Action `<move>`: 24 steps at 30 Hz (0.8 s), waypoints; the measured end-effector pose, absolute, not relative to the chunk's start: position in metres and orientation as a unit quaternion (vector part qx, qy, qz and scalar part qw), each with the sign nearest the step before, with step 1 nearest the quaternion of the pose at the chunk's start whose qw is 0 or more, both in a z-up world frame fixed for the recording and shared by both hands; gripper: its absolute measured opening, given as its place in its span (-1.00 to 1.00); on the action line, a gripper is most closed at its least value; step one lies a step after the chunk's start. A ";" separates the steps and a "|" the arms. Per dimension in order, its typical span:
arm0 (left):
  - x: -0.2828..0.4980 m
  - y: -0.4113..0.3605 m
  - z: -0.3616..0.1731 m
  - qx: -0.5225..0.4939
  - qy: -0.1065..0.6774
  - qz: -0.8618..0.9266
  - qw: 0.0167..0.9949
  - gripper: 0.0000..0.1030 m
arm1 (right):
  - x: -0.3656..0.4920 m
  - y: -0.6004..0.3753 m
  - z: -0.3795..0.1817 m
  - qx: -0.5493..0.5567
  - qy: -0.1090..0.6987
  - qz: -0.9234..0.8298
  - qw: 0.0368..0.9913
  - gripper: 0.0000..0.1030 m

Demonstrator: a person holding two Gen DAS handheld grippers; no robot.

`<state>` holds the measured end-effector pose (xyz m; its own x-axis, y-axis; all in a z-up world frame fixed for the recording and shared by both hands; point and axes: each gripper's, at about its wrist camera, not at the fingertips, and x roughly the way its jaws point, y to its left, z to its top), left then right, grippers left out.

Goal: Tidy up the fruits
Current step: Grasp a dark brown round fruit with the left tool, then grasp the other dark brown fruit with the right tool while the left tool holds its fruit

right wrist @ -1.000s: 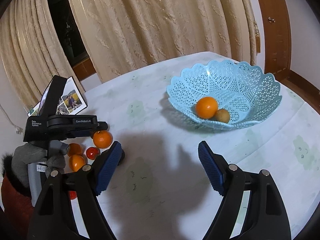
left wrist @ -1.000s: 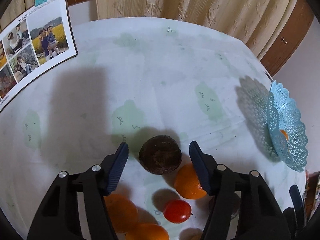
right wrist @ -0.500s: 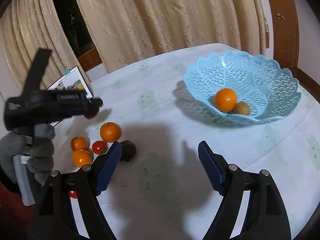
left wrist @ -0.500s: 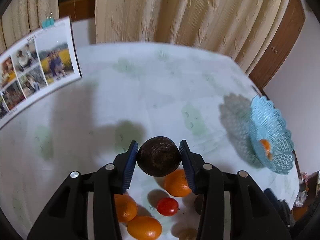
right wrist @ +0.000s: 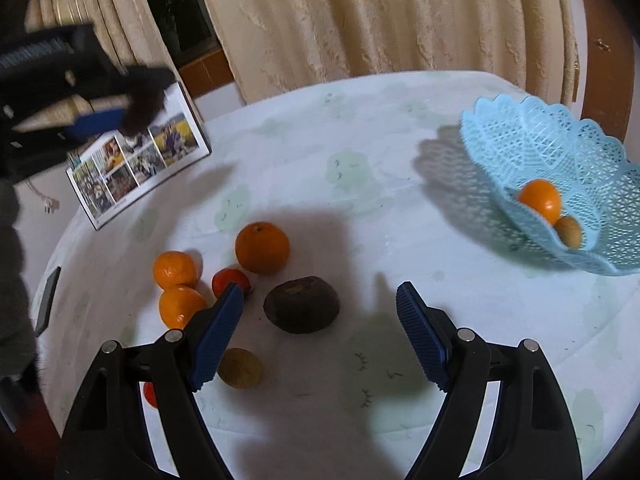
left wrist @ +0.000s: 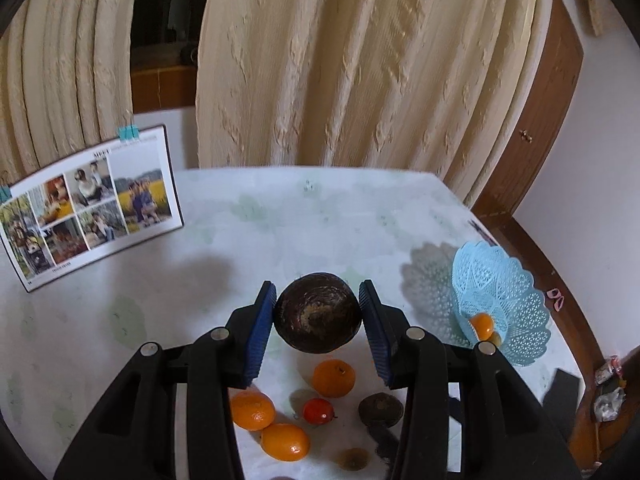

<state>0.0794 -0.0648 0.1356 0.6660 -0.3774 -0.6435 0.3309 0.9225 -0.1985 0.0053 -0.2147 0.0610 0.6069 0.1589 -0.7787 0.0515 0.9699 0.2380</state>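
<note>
The left tool (left wrist: pixel 318 316) is clamped on a dark brown round fruit (left wrist: pixel 318 317), its blue pads pressed against both sides and the fruit held up above the worktop (left wrist: pixel 280 232). Below it on the pale cloth lie three oranges, the largest (left wrist: pixel 333 378) nearest the tool, a small red tomato (left wrist: pixel 318 411) and a second dark fruit (left wrist: pixel 380 410). The right tool (right wrist: pixel 320 328) hangs over the worktop with its jaws wide apart, gripping nothing; that second dark fruit (right wrist: pixel 302 304) sits on the cloth between and just ahead of its pads. A light blue lattice basket (right wrist: pixel 560 168) stands well to the right, with an orange (right wrist: pixel 540 200) and a small brownish fruit (right wrist: pixel 569 231) inside. A photo calendar (left wrist: pixel 92 204) leans at the back left; its heading seems to read "MEET", while the smaller print is too small to make out.
</note>
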 end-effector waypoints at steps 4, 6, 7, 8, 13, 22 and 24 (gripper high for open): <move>0.075 -0.064 0.142 -0.036 0.350 -0.197 0.915 -0.15 | 0.012 -0.207 0.057 0.105 0.452 0.033 0.885 0.40; 0.073 -0.064 0.144 -0.036 0.347 -0.199 0.916 -0.15 | 0.014 -0.202 0.054 0.096 0.458 0.037 0.883 0.32; 0.073 -0.064 0.145 -0.036 0.346 -0.199 0.916 -0.15 | 0.015 -0.199 0.053 0.092 0.461 0.038 0.882 0.23; 0.073 -0.064 0.145 -0.036 0.345 -0.199 0.917 -0.15 | 0.015 -0.196 0.051 0.086 0.467 0.040 0.879 0.11; 0.072 -0.064 0.145 -0.035 0.345 -0.198 0.917 -0.15 | 0.016 -0.191 0.046 0.070 0.475 0.035 0.877 -0.12; 0.072 -0.067 0.142 -0.030 0.345 -0.196 0.917 -0.15 | 0.007 -0.198 0.065 0.059 0.445 0.010 0.894 -0.12; 0.072 -0.068 0.142 -0.029 0.345 -0.197 0.917 -0.15 | 0.005 -0.202 0.071 0.058 0.435 -0.001 0.899 -0.12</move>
<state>0.0721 -0.0676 0.1416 0.6845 -0.3808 -0.6216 0.3413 0.9209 -0.1884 0.0052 -0.2023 0.0711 0.6221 0.0486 -0.7814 0.0522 0.9933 0.1033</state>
